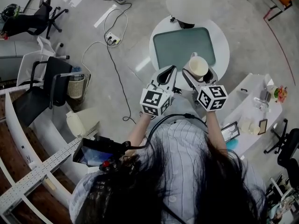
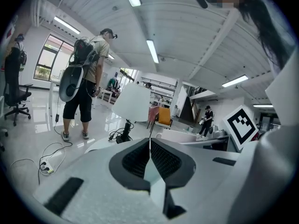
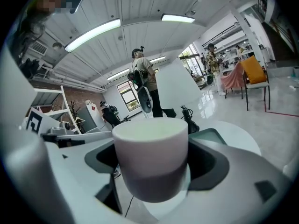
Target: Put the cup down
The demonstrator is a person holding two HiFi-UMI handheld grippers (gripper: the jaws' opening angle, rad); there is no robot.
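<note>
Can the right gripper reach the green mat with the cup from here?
Probably yes: the right gripper, shut on the cup, hangs at the near edge of the mat, which is bare; the left gripper sits aside.

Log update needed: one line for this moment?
right gripper: shut on cup, over round table | left gripper: shut, empty | cup: not down

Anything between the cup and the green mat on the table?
Nothing visible. The right tongs hold the cup over the near edge of the table; the green mat is bare, the lamp stands at its far side, and the left tongs are beside the cup.
</note>
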